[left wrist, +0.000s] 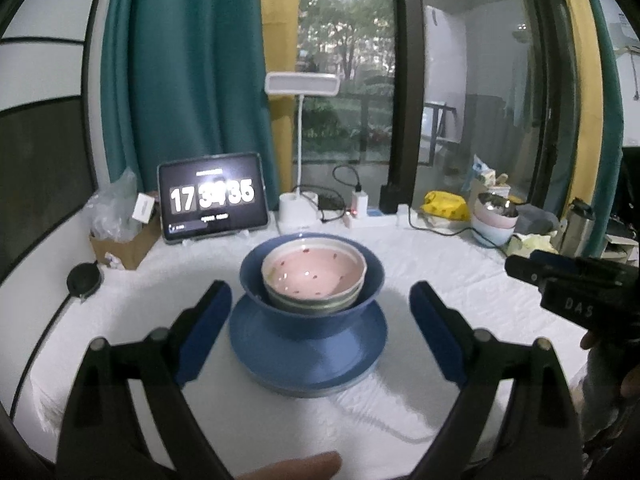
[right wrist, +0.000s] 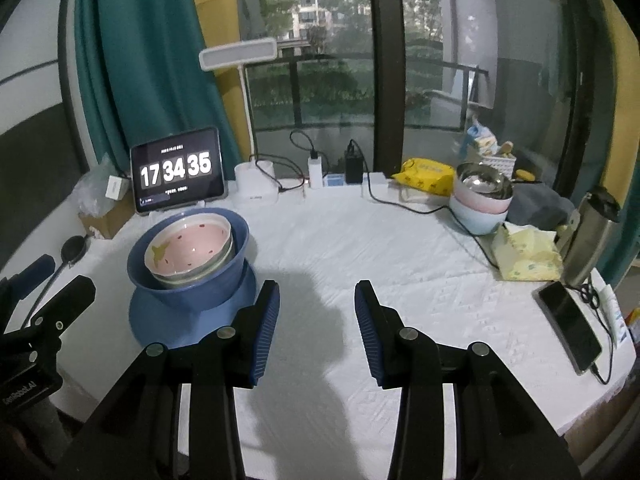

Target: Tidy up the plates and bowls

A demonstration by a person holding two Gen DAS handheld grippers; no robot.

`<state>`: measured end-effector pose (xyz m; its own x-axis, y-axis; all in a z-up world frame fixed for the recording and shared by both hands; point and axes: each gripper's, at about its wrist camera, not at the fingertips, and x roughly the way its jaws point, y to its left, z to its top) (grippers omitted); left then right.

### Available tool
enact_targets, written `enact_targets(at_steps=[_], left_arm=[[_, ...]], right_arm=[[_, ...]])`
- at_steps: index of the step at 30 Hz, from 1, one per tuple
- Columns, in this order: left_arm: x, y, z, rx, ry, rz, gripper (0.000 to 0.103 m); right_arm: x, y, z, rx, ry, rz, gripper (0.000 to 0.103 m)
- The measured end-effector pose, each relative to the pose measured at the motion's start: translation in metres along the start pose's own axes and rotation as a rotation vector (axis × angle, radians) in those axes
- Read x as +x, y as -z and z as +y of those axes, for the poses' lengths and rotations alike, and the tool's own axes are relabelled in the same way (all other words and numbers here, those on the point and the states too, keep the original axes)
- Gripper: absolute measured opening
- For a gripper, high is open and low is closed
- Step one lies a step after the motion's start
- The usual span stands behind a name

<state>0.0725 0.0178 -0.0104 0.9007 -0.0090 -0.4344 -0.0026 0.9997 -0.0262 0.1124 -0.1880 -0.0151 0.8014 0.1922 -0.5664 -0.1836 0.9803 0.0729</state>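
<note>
Seemingly near done, a pink bowl [left wrist: 314, 274] nests in a blue bowl [left wrist: 312, 312] on a blue plate [left wrist: 308, 360] mid-surface, both the left gripper [left wrist: 320, 332] and right gripper [right wrist: 317, 330] spread and empty, while another bowl stack [right wrist: 480, 206] waits far right.

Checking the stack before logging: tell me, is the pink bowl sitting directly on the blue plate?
No. The pink bowl is nested inside the blue bowl, which stands on the blue plate.
</note>
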Motion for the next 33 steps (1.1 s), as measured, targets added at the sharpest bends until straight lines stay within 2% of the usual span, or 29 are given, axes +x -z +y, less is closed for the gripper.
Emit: enact_targets(at_steps=[11,23,33], left_arm=[[-0.039,-0.008,-0.007,0.012,0.040,-0.120,0.092],[-0.062,-0.015,-0.004,-0.006,0.060,-0.171,0.092],[-0.074,-0.018,0.001,0.005,0.038,-0.200,0.092]], right_arm=[[-0.042,-0.003,-0.004,-0.006,0.024,-0.093,0.041],[-0.075,-0.003,-0.007,-0.012,0.029,-0.173,0.041],[-0.090,-0.008,-0.007,-0.001,0.042,-0.207,0.041]])
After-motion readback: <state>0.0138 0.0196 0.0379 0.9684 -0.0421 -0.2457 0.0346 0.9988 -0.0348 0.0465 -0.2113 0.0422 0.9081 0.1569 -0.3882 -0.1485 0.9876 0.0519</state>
